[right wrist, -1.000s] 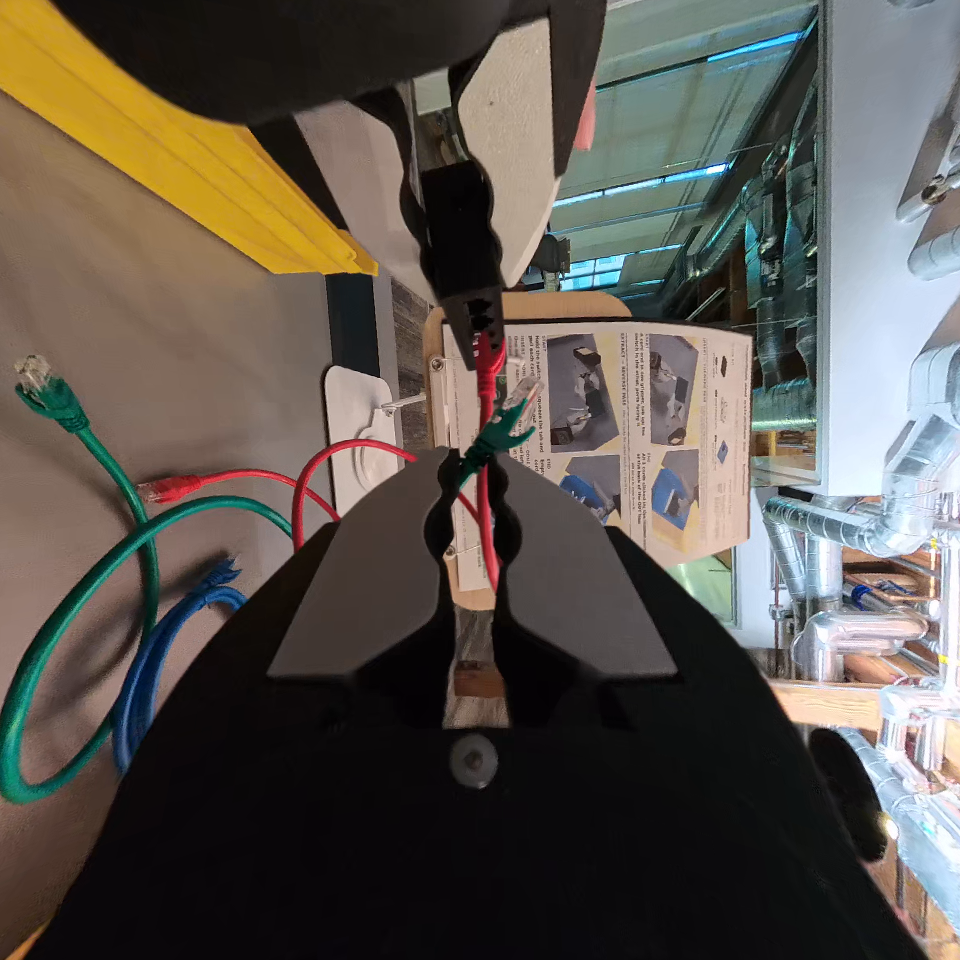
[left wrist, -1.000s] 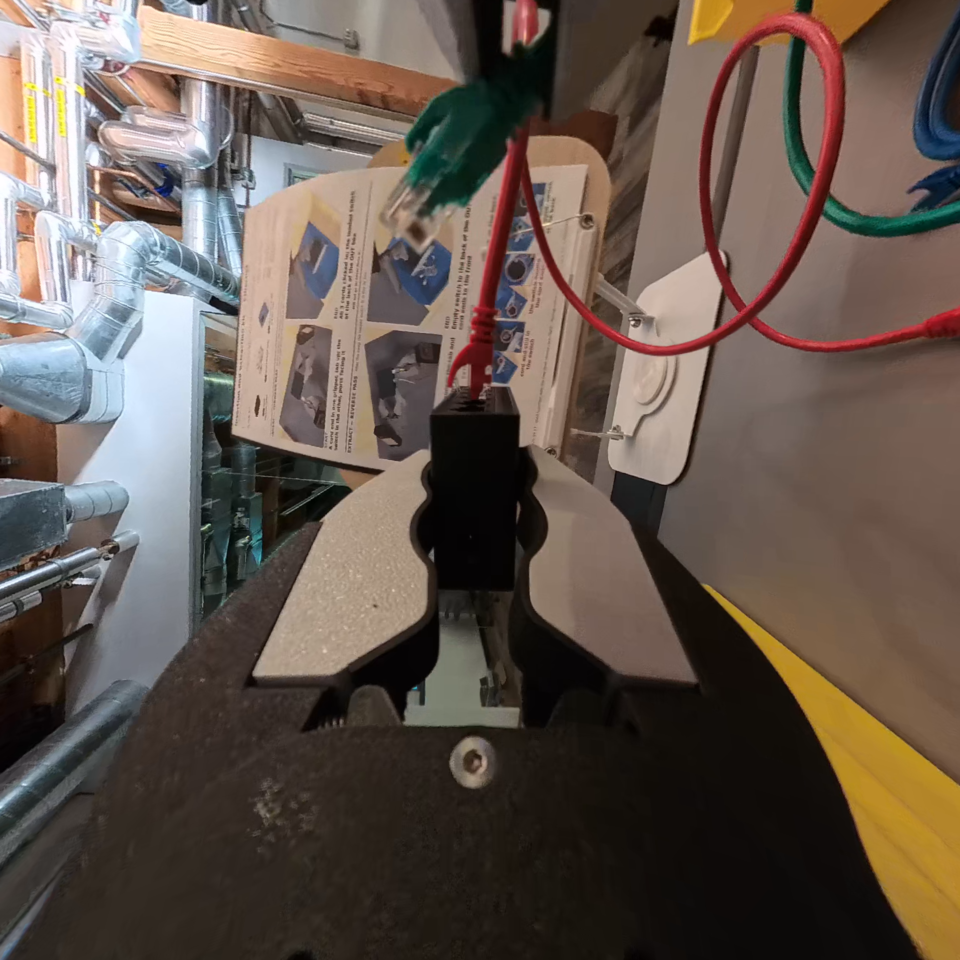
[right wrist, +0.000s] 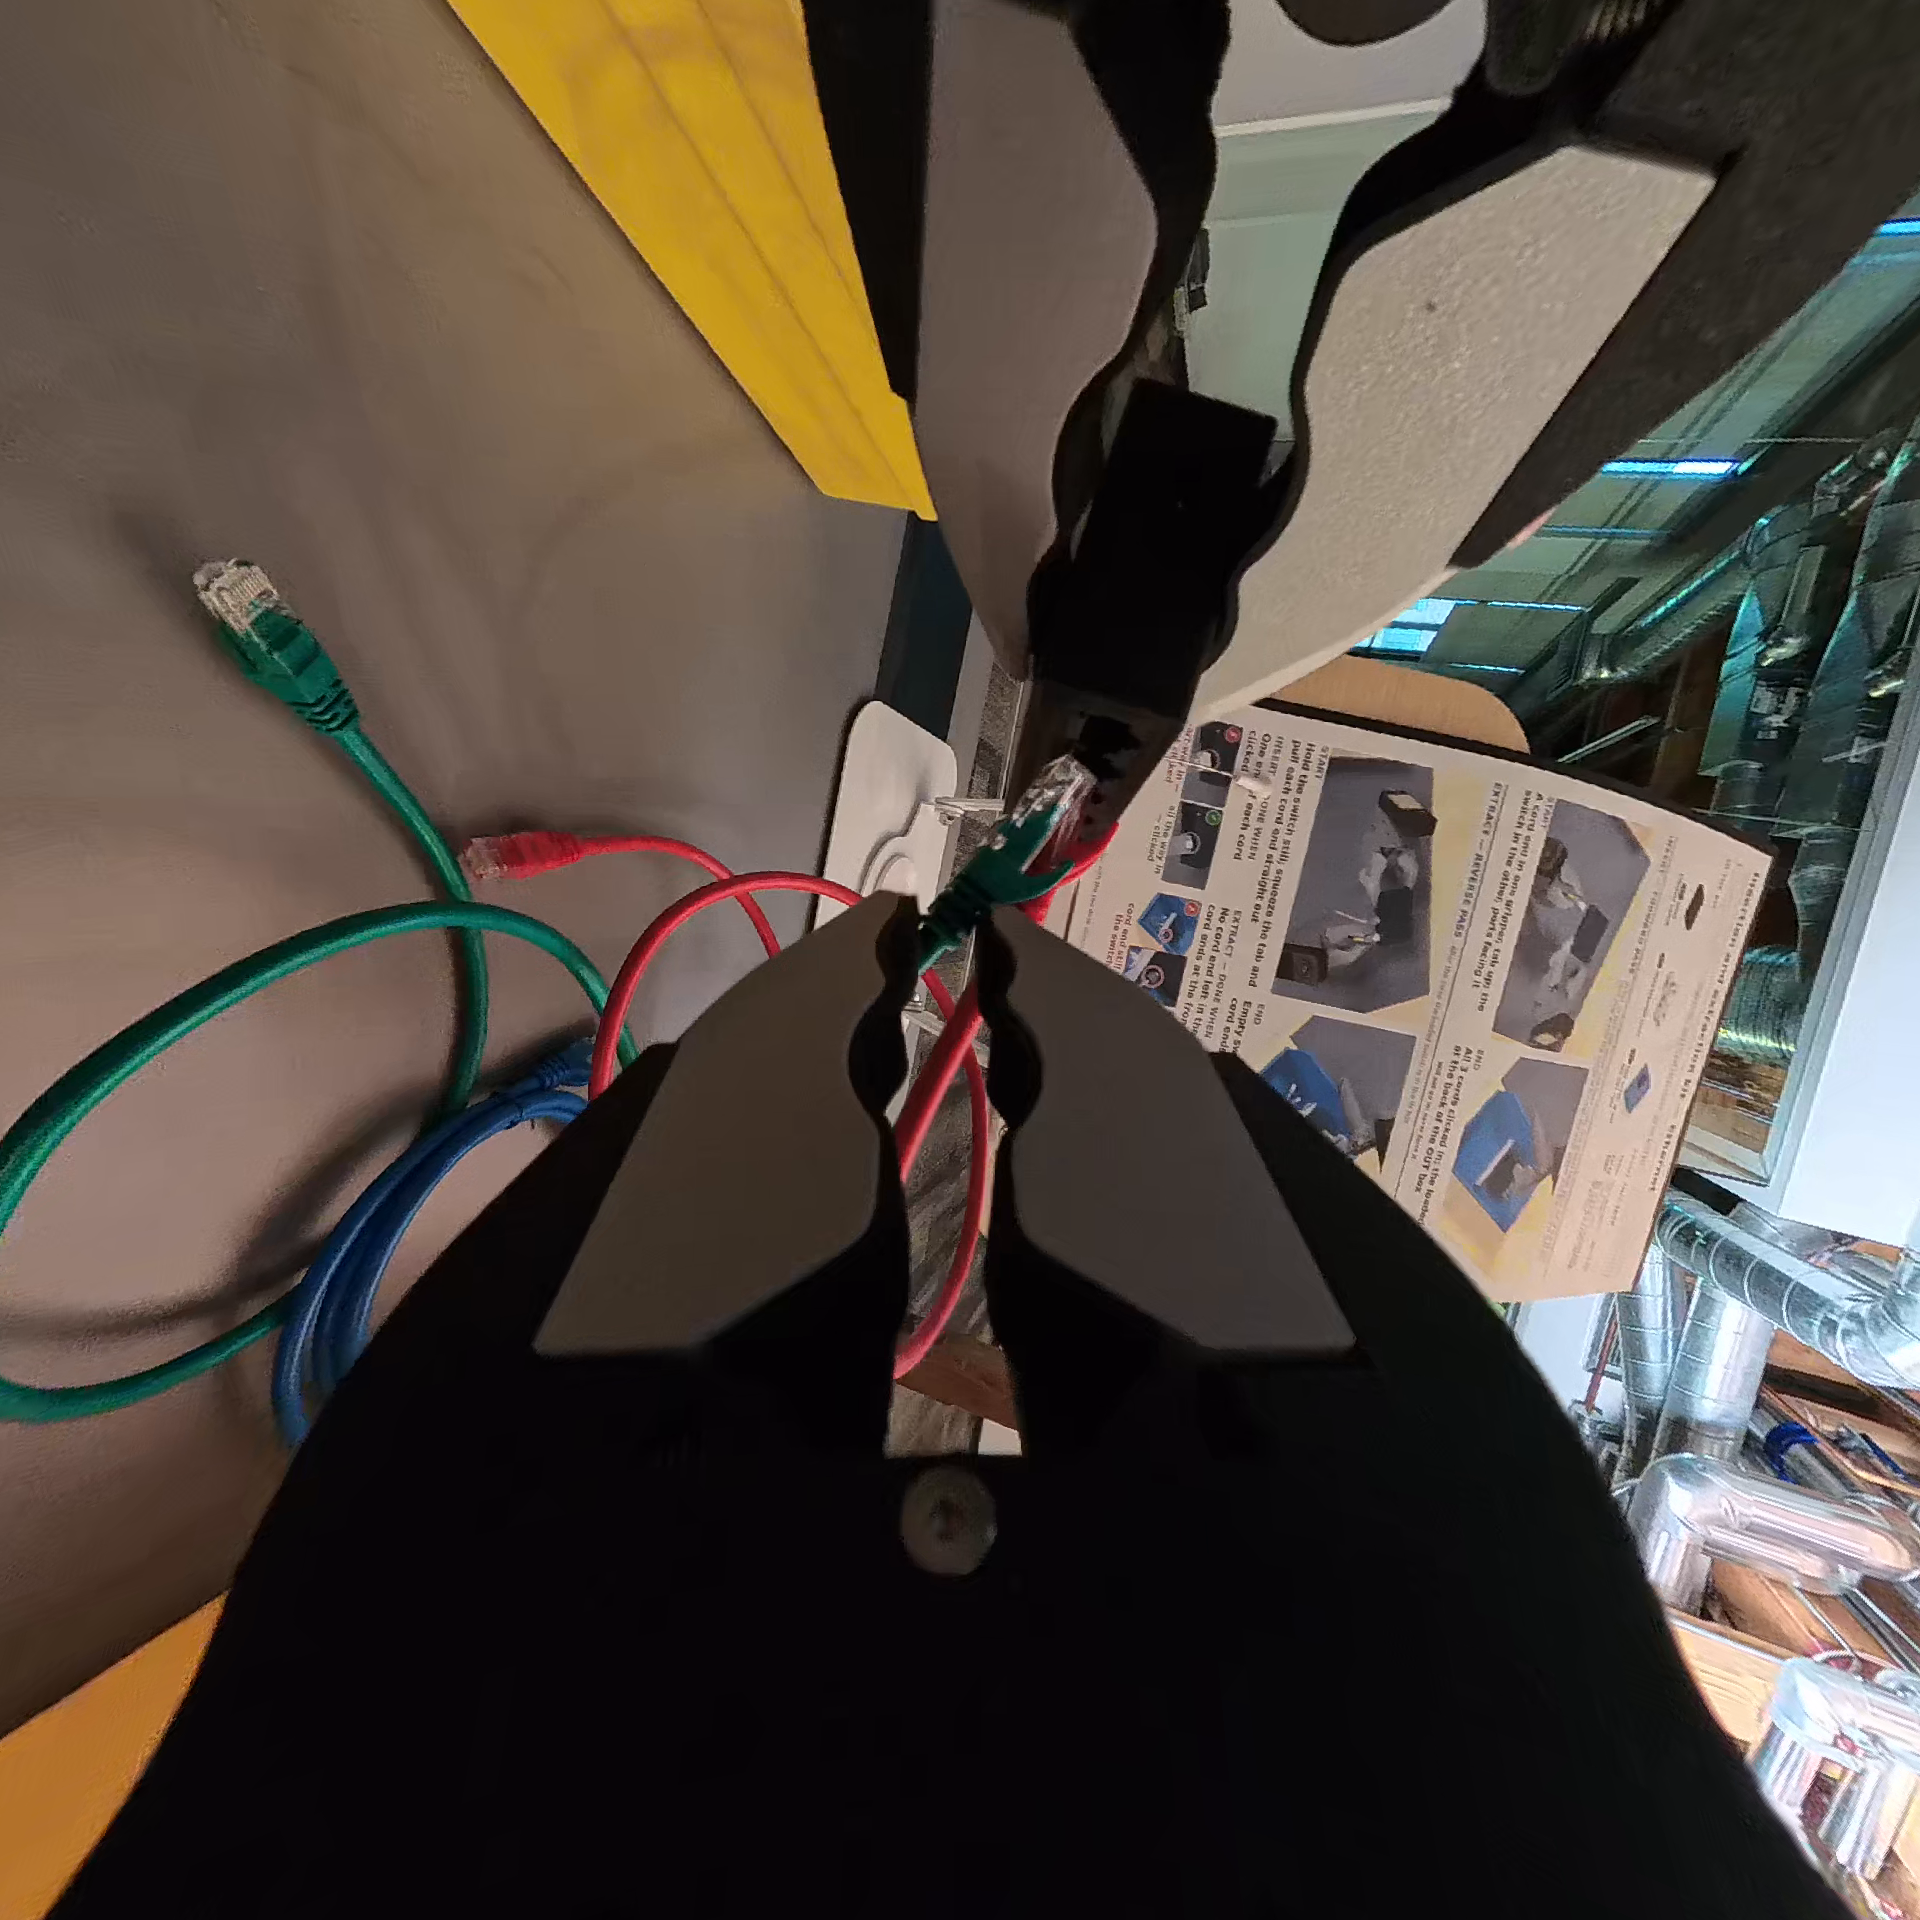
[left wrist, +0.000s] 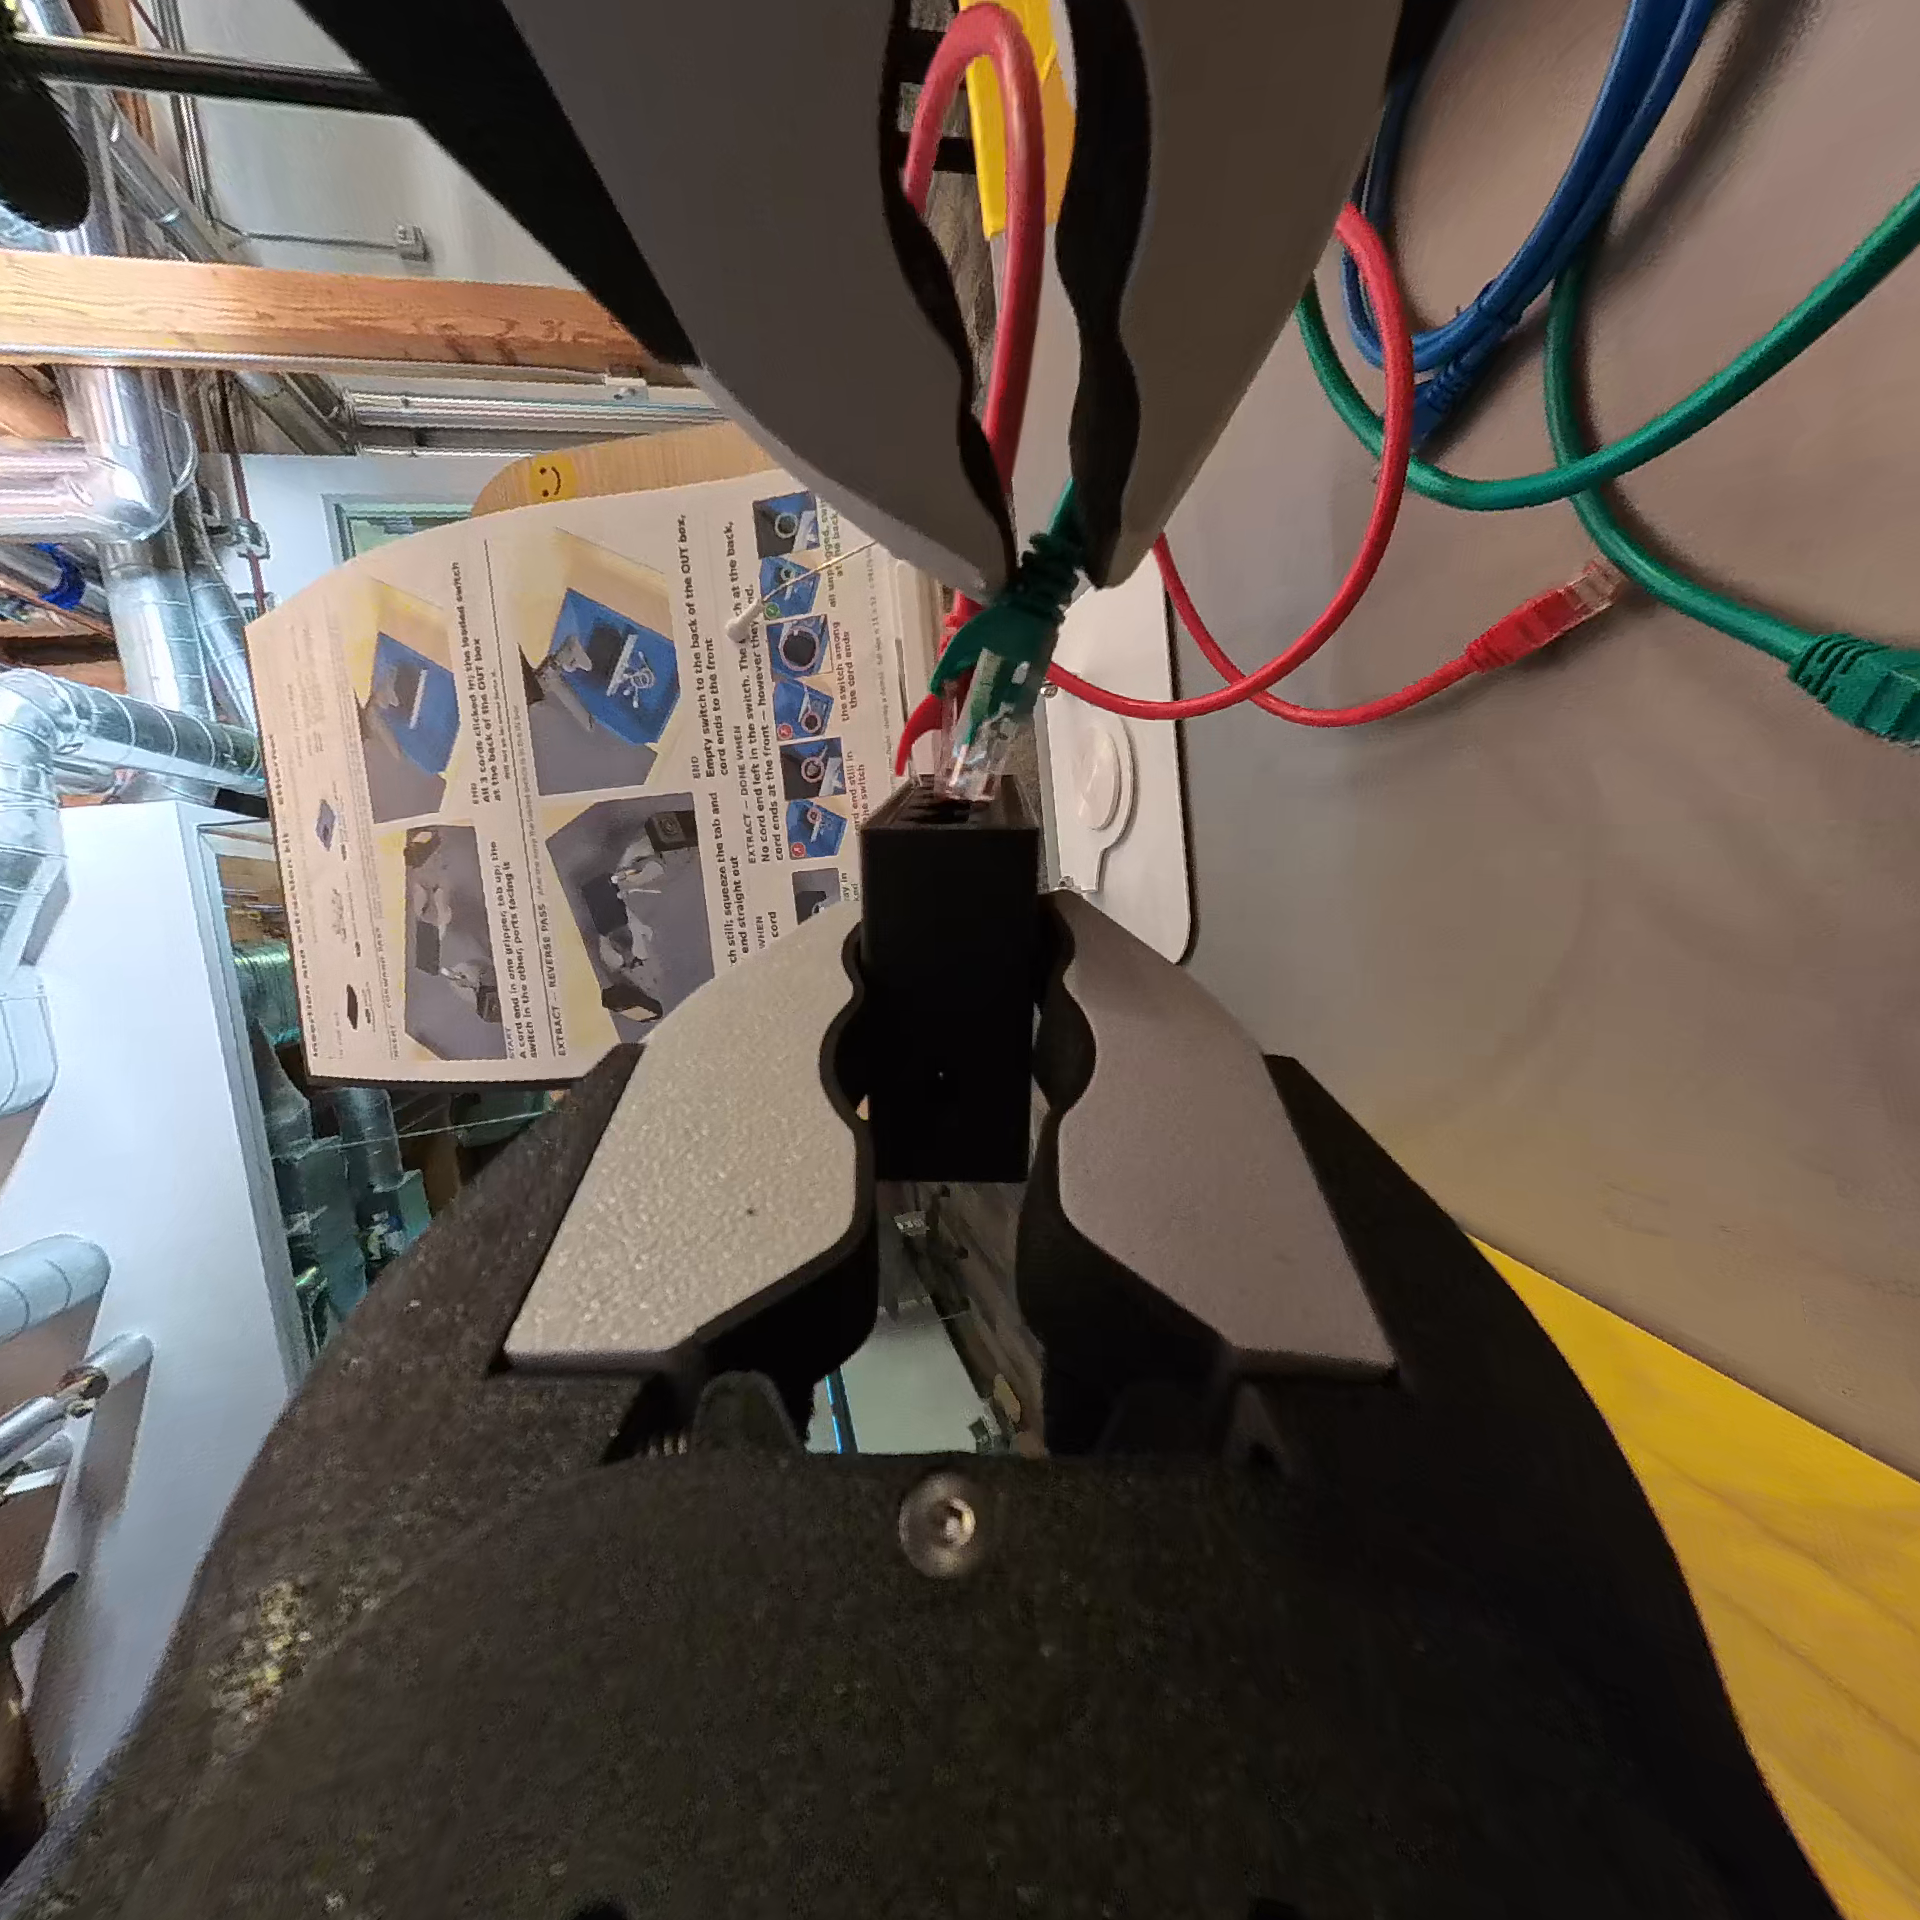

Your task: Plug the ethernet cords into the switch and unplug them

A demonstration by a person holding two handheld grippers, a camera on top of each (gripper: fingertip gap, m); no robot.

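The left gripper [left wrist: 951, 935] is clamping the black switch [left wrist: 948, 997], whose ports are holding a red cord [left wrist: 1023, 312]. The right gripper [right wrist: 951, 920] is pinching the green cord's plug [left wrist: 992, 696], its clear tip touching a switch port.

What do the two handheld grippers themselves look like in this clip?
Both match: the left gripper and right gripper each have a rough black body, one silver screw at its centre, and two flat grey fingers with wavy black inner edges. No sleeves or hands show.
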